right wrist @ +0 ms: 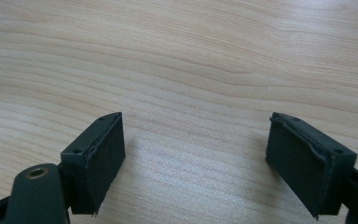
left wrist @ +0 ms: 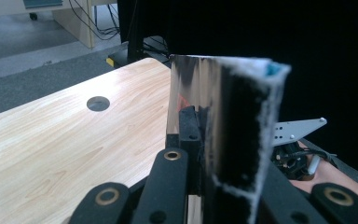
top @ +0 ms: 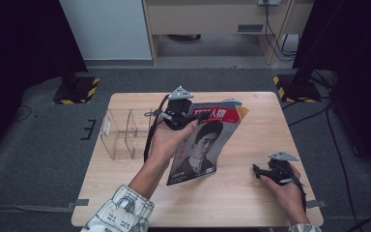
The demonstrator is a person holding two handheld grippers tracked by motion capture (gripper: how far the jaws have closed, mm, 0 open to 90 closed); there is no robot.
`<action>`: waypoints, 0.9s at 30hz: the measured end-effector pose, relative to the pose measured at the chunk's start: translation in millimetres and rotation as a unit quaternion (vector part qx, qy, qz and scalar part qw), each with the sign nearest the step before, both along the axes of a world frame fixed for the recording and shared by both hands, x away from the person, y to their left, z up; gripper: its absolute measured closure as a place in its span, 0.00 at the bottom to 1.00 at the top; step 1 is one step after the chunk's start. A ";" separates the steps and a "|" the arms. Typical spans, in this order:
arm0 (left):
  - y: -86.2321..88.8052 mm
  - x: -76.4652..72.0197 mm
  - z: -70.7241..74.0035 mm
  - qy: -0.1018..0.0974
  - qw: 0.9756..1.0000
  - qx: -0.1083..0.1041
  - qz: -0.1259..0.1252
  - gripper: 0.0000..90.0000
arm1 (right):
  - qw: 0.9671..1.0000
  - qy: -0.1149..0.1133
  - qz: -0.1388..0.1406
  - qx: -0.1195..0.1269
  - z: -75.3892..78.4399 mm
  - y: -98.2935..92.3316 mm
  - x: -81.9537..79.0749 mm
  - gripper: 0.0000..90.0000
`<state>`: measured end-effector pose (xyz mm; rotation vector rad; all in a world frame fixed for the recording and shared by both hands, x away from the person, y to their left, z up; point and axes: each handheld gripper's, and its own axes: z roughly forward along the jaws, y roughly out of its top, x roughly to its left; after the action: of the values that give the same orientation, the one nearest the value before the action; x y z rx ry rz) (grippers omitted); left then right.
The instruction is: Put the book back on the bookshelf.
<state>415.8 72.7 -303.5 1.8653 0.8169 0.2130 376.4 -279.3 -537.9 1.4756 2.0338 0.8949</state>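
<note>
The table (top: pixel 251 193) has a light wooden top with a clear grain, and a small round hole (left wrist: pixel 98 103) is in it near one far corner. It stands on a grey carpet floor (top: pixel 34 145). Behind it are a white panel (top: pixel 106 29) and a pale wooden cabinet (top: pixel 212 19) with cables hanging at its side, and dark curtains close the room on both sides. Two stand bases with yellow and black stripes (top: pixel 77 89) sit on the floor near the far corners of the table. A transparent plastic organizer (top: pixel 123 133) stands on the left part of the table. The left gripper (top: pixel 181 118) is pressed together on the upper edge of a magazine (top: pixel 203 145) and holds it tilted above the middle of the table; its lower corner is near the wood, but contact I cannot tell. The right gripper (right wrist: pixel 193 158) is low over the bare wood at the right, with its jaws spread wide and nothing between them.
</note>
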 end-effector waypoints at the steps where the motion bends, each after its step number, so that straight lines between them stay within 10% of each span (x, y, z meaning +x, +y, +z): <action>1: 0.0 0.0 0.0 0.000 1.000 0.000 0.000 0.96 | 1.000 0.000 0.001 0.000 0.0 -0.1 0.0 0.22; 27: 31.0 -20.3 17.9 -0.012 1.000 -0.002 0.000 0.96 | 1.000 0.001 0.003 0.000 0.0 -0.1 0.0 0.21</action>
<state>395.5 103.7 -285.7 1.8557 0.8008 0.2322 376.4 -279.5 -537.9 1.4725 2.0395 0.8970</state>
